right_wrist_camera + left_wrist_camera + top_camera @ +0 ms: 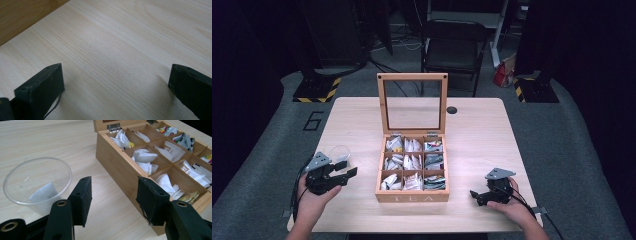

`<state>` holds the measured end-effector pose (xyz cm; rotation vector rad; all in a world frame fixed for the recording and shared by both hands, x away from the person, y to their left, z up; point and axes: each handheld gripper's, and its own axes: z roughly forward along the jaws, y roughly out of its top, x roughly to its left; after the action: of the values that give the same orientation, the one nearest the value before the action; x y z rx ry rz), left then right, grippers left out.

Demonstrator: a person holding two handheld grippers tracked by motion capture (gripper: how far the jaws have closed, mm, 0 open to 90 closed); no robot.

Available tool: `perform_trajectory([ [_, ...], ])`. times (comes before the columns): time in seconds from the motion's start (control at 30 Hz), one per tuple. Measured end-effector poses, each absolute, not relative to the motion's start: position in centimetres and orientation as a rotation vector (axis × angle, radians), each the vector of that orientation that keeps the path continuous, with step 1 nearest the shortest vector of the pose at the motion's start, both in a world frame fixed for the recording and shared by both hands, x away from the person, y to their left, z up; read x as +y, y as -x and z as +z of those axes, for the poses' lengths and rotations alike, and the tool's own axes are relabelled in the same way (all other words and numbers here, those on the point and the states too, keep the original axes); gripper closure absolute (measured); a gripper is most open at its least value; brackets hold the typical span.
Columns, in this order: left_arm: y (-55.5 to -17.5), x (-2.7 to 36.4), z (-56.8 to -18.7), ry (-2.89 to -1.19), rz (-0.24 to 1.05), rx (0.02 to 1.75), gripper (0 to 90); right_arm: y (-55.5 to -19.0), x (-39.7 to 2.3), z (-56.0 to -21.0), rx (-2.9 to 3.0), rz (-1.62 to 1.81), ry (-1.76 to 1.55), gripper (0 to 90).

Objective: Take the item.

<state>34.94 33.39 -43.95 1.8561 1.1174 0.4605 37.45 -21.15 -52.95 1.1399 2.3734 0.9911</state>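
The left gripper [112, 202] has its fingers [82, 200] spread, nothing between them, low above the worktop [50, 142]. The clear cup [37, 182] stands just beside them on one side, upright, with a white tea bag [43, 192] inside; the open tea box [130, 170] lies on the other side, so the left hand is the nearer one to both. The right gripper [115, 90] has its fingers also spread and empty, low over bare worktop, well apart from the box. The labels on the sachets are too small to read.
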Motion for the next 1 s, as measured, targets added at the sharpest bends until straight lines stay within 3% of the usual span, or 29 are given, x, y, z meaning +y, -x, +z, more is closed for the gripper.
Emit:
perform_trajectory([
  [1.0,-34.4,33.7,-48.1,-1.883,0.389,1.147,45.9,-37.4,-21.2,-53.0,2.375,0.991,-1.139,0.0],
])
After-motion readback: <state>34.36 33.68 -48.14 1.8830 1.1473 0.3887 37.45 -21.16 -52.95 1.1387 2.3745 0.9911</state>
